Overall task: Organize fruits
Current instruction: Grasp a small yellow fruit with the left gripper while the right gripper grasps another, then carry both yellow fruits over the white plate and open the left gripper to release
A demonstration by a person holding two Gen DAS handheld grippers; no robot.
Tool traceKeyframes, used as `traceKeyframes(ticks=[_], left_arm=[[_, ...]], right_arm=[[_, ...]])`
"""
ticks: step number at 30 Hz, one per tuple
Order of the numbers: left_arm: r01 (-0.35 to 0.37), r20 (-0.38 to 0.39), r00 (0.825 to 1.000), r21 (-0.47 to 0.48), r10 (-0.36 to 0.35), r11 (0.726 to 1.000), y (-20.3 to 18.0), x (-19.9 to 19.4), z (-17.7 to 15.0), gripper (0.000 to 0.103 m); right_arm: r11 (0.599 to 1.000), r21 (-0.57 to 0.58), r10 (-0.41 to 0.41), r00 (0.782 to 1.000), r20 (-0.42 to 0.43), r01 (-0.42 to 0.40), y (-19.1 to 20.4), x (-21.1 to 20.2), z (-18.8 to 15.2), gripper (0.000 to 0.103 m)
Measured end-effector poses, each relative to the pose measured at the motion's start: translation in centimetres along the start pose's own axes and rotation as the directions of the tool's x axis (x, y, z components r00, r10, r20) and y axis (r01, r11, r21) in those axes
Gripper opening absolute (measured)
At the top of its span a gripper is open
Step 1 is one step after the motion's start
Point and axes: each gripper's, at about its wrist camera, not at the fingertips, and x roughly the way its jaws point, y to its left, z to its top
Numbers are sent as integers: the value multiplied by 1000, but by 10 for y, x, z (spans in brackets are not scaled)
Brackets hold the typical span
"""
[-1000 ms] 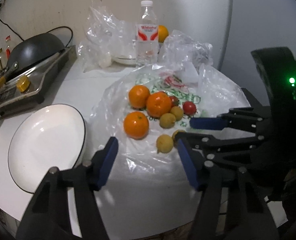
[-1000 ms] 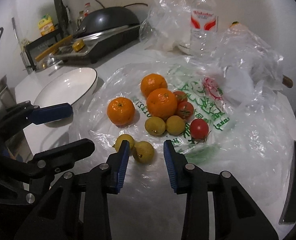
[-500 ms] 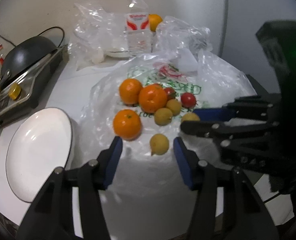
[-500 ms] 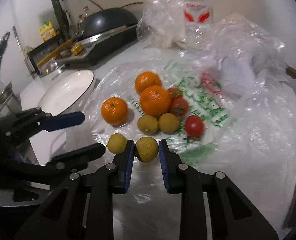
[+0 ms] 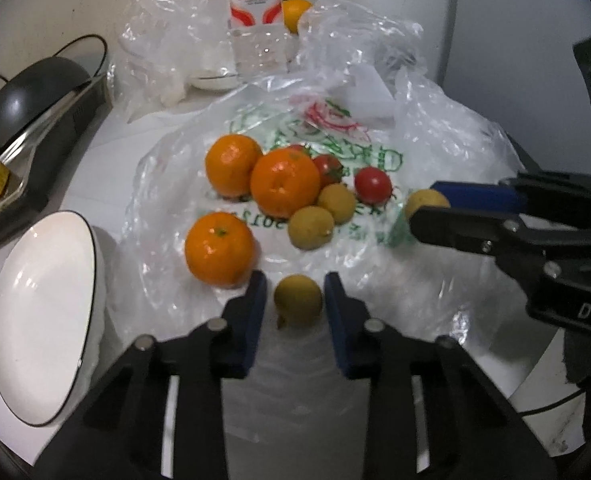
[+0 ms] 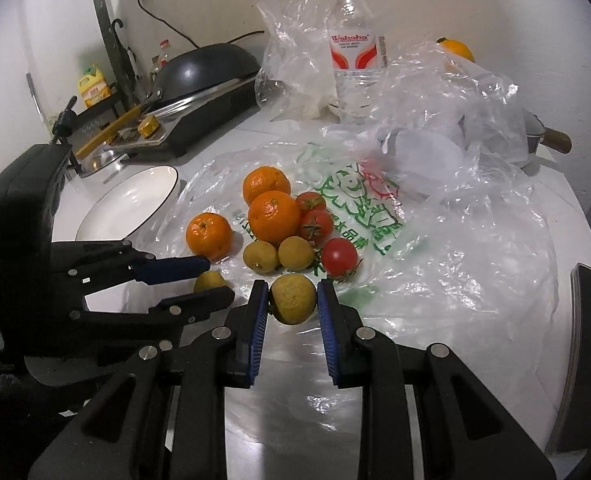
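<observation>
Plate rim lies just beside bag edge, left of fruit.

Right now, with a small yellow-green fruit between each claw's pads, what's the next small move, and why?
Probably lift both straight up a little. The left claw sits closed on one yellow-green fruit and the right claw on another, both low over the crinkled plastic bag. Rising first should clear the bag and the nearby orange before carrying them toward the empty white plate.
</observation>
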Motion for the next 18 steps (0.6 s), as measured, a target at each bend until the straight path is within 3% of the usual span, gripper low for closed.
traceKeyframes(ticks=[9, 18], left_arm=[[18, 32, 999, 3, -18, 1000, 3, -14, 0, 25], [29, 104, 994, -10, -28, 1000, 19, -50, -6, 25]], right_arm=[[1000, -2, 1, 1000, 13, -1, 12, -2, 0, 27], [998, -55, -4, 999, 39, 6, 51, -11, 9, 27]])
